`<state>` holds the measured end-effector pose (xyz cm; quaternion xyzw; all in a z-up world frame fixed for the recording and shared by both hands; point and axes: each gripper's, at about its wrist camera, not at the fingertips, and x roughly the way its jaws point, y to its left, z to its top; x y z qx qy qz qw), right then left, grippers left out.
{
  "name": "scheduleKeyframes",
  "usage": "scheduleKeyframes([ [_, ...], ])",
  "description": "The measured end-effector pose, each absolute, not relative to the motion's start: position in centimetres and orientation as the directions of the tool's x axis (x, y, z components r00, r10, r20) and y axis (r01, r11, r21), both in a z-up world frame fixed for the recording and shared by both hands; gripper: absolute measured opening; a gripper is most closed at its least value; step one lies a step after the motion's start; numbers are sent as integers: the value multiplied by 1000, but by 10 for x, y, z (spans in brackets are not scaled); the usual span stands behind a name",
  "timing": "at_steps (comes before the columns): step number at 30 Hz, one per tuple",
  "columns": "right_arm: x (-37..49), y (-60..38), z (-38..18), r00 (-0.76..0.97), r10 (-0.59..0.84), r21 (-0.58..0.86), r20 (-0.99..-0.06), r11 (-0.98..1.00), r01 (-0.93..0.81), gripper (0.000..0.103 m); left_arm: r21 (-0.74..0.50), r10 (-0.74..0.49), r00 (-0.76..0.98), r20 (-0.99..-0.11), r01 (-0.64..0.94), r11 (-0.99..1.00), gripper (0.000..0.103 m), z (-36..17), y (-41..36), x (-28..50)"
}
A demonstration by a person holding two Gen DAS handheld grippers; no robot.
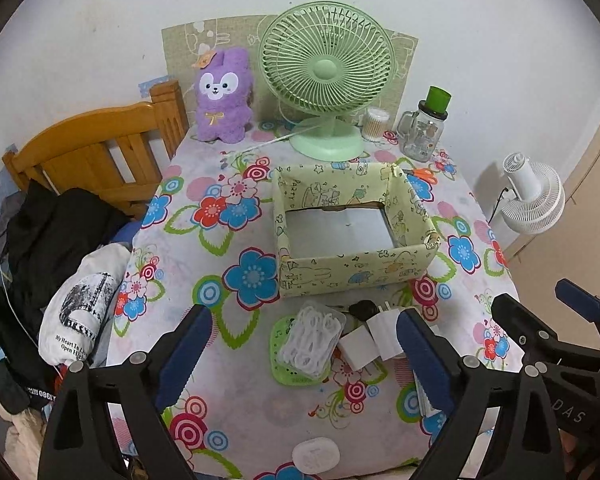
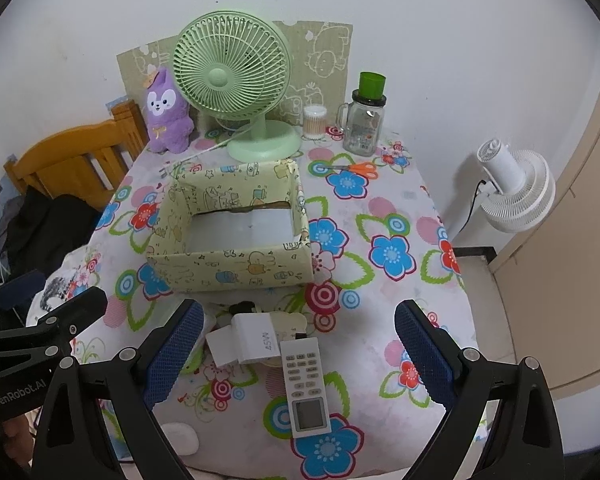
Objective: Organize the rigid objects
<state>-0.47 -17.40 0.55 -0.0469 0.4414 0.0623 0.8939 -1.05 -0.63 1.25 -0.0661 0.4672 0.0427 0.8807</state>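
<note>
Charger [image 2: 256, 338] marked "85W" beside remote [image 2: 305, 388]; left tongs [image 1: 304, 354], right tongs [image 2: 300, 354] spread, empty.

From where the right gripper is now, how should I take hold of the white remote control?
Grip the remote control across its narrow width, near the middle of its body. It lies flat on the tablecloth, long axis pointing away, between the open fingers of the right gripper. Come straight down from above; its top end touches the white charger, so stay below that.

2 fans [image 2: 232, 80] [image 2: 512, 188], 2 chargers [image 2: 256, 338] [image 2: 220, 346], 1 box [image 2: 230, 264], 1 remote [image 2: 305, 388], maybe 1 case [image 2: 182, 438].
</note>
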Motion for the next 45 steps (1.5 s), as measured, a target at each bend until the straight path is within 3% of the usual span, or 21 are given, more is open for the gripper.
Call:
scheduleKeyframes([
  [45,-16,-198,-3,607,135,-21,-783,970,-244,98,-75,66,553,-830,-228,971,100,3,-31,-35],
])
